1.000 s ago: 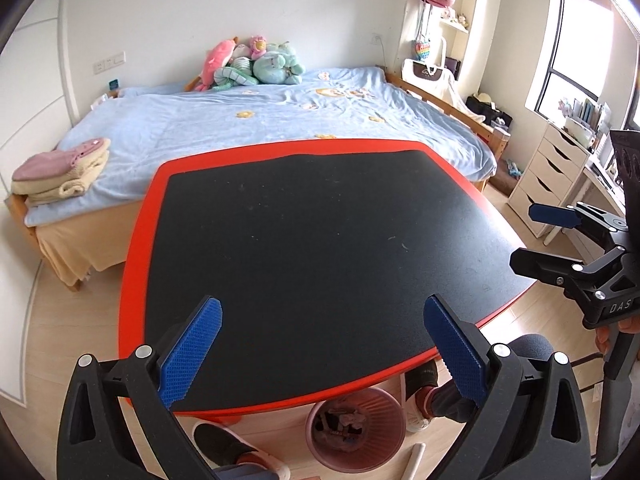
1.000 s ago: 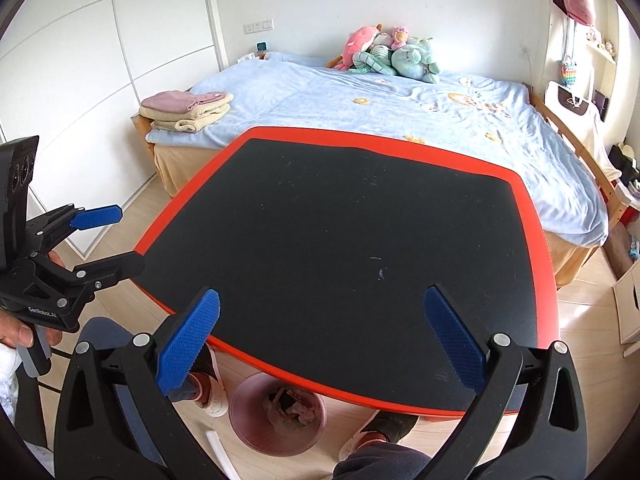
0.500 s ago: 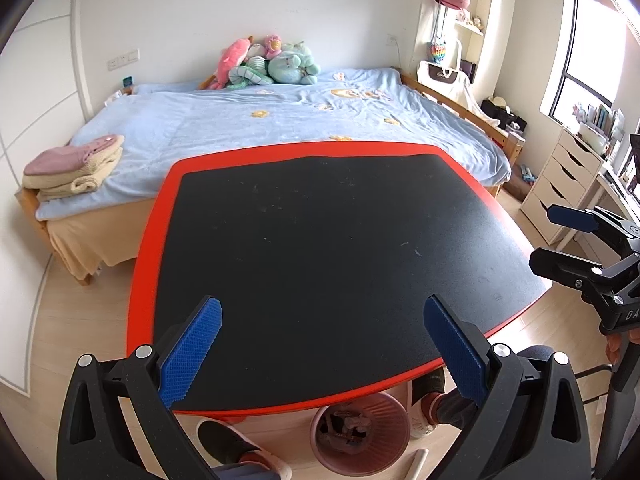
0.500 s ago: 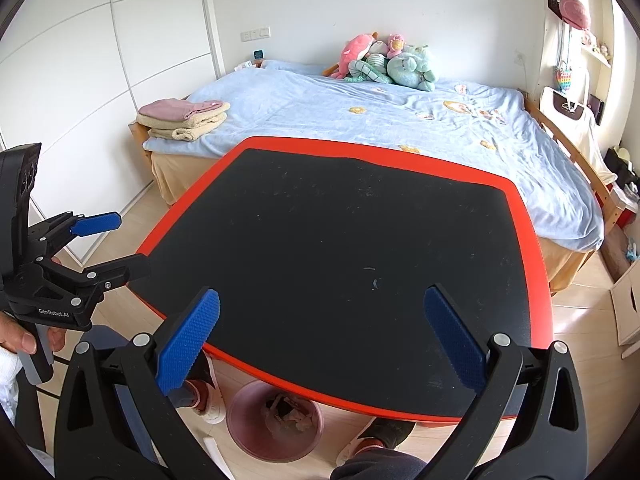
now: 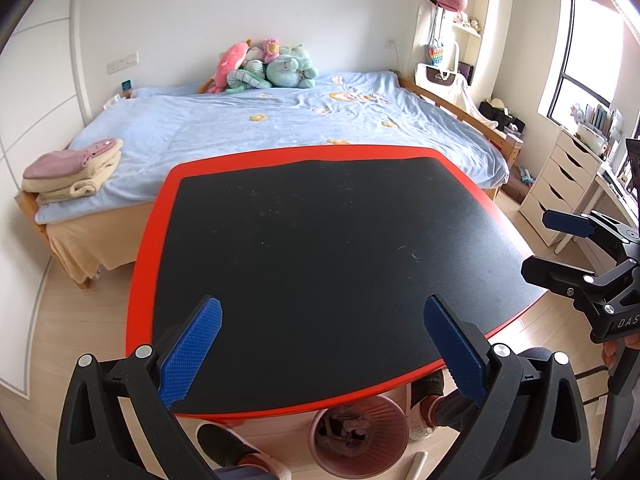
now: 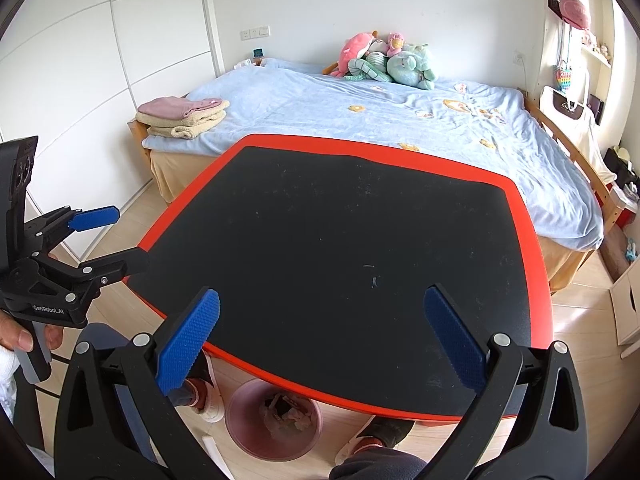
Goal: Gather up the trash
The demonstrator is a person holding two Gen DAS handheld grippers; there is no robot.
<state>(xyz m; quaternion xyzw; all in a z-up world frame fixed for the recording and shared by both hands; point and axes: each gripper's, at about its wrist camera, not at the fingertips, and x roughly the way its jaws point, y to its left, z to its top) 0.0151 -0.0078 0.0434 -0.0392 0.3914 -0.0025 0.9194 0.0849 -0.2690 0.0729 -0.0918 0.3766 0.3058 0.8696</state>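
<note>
A pink waste bin [image 5: 358, 434] holding crumpled trash stands on the floor under the near edge of the red-rimmed black table [image 5: 144, 248]; it also shows in the right wrist view [image 6: 274, 420]. My left gripper [image 5: 322, 312] is open and empty above the table's near edge. My right gripper [image 6: 320, 306] is open and empty above the same edge. Each gripper shows in the other's view: the right one [image 5: 556, 242] at the right, the left one [image 6: 116, 236] at the left, both open. No loose trash shows on the table.
A bed [image 5: 280, 128] with a blue cover, plush toys [image 5: 268, 66] and folded towels [image 5: 72, 170] stands behind the table. White drawers [image 5: 560, 192] are at the right, a wardrobe [image 6: 80, 100] at the left. The person's feet [image 6: 372, 434] are beside the bin.
Both grippers have drawn back and risen a little, so the table and bed sit lower and farther in view. Both stay open and empty.
</note>
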